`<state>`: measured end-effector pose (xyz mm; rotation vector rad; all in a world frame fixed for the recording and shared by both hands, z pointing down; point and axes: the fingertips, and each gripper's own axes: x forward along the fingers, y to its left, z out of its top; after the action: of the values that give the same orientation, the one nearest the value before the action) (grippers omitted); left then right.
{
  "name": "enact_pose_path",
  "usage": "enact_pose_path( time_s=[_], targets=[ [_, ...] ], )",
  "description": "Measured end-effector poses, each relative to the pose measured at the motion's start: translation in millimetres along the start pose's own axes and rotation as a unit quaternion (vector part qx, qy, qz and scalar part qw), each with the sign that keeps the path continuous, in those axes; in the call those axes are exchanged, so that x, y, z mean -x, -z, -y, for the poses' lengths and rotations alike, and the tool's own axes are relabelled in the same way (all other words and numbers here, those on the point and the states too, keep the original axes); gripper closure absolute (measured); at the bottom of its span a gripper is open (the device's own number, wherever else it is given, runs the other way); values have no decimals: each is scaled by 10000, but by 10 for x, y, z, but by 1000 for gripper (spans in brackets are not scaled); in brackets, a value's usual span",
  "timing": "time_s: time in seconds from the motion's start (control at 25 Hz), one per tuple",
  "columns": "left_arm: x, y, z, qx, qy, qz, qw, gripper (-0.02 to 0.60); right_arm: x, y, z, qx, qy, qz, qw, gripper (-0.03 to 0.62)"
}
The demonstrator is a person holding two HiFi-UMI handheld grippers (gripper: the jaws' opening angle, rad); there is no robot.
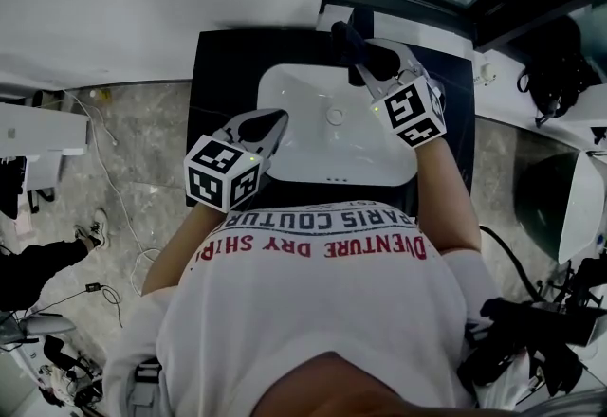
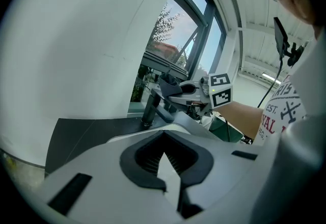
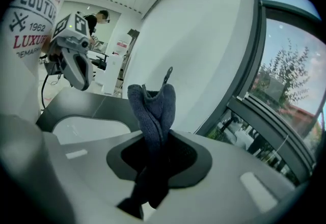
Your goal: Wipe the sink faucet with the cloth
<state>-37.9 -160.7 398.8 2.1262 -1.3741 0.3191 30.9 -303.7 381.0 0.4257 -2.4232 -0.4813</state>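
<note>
The soft, light, dark blue knitted cloth [image 3: 152, 108], likely limp enough to wrap round the stiff dark metal faucet [image 2: 151, 106] just beside it, sits bunched in the right gripper [image 3: 154, 142], pinched at its fold, while the left gripper [image 2: 168, 165] hangs pressed together, empty.

My left tool [image 2: 165, 167] fills the bottom of the view, its dark-padded jaws drawn together with nothing between them. Beyond its tip stands the dark faucet [image 2: 150, 108], rising from the black surface [image 2: 81, 136]. The white sink rim [image 2: 133, 136] lies just in front of the faucet. Right of the faucet and slightly above it, my right tool [image 2: 178, 88] reaches in with its marker cube [image 2: 220, 90] behind, pinching a dark cloth [image 2: 168, 80] that sits at the faucet's top. My forearm [image 2: 247, 118] trails off further right. Behind the faucet is a window [image 2: 178, 39]; to its left, a plain white wall [image 2: 76, 39].
</note>
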Motion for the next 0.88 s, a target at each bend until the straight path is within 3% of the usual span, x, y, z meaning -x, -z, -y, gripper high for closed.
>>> enact_pose_path(
  time_s=[0.16,0.48,0.88],
  targets=[
    [12,42,7,24,2,-27,10000,581,147,87,-176,574,-70,-145,9982,523],
    [-108,102,-59,110,25,-144,9998,580,8,571,-217,1150,-155,-831,9898,523],
    [-221,146,-107,156,54,-221,9996,580,-389,736,120,1212,28,-1200,9853,522]
  ],
)
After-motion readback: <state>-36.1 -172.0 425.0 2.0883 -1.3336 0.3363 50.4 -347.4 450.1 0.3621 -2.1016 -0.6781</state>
